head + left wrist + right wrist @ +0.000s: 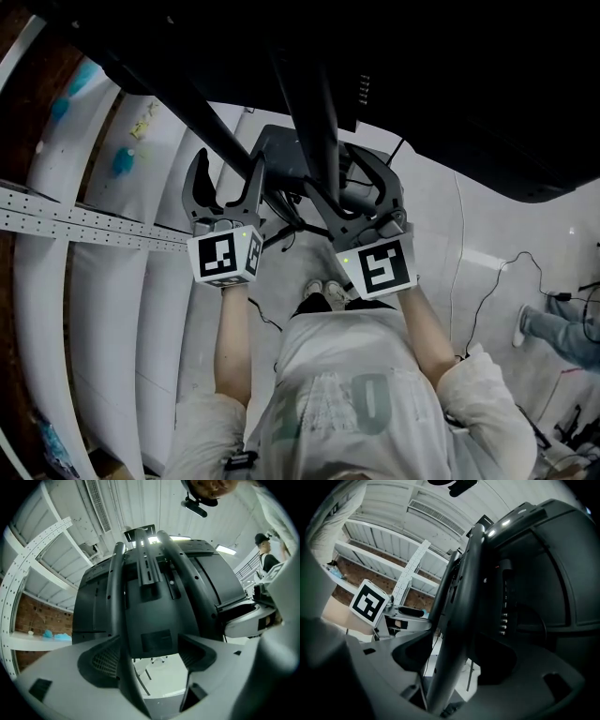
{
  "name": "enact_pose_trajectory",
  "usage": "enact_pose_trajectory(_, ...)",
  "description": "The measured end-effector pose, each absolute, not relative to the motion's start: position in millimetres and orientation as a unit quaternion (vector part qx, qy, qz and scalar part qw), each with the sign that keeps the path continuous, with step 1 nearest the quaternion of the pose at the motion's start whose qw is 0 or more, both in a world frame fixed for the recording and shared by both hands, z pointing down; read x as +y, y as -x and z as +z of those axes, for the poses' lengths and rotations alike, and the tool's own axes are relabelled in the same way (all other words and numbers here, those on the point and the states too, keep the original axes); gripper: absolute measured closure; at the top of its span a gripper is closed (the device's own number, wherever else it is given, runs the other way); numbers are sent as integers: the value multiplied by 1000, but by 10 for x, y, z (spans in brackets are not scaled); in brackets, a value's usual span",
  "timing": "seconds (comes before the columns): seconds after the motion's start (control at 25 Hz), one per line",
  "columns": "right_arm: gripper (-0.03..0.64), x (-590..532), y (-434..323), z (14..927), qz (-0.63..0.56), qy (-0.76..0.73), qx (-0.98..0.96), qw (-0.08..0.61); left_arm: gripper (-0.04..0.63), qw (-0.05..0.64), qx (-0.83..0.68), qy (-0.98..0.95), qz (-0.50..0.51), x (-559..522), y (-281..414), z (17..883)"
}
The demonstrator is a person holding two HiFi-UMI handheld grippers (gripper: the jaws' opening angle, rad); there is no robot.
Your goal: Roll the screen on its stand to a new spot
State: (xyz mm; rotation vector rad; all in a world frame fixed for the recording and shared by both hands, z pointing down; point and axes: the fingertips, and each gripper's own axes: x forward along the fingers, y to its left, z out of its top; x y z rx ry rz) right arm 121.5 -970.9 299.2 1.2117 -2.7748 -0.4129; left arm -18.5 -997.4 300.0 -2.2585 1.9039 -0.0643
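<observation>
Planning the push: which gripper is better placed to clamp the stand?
Probably the right gripper: the right bar sits centred between its open jaws; the left gripper has the left bar off-centre.

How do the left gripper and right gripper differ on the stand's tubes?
In the left gripper the left tube lies close by one jaw; in the right gripper the right tube runs nearer mid-gap. From the left gripper the tube slants leftward; from the right gripper, nearly straight ahead. Both straddle dark tubes, jaws apart, unclamped.

Head camera looking steeply down, both gripper cameras hard against the stand (pixel 317 131) (tilted upward), all three sharing it
</observation>
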Motion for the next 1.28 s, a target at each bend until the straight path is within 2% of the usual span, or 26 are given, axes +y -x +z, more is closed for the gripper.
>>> enact_pose_trajectory(0.24,343,-9843,-1123,2939,-120,-418,-901,17,186,77,644,761,-20,-10156,424,3009)
enact_pose_trajectory(0.68,342,-10089,-1025,2972,-104,-463,-880,21,186,44,635,770,-37,-10526,762,3156)
enact_pose_trajectory(1.28,342,-10306,-921,3009,-113,-502,-856,47,186,34,602,797,-31,-10951,790,3184)
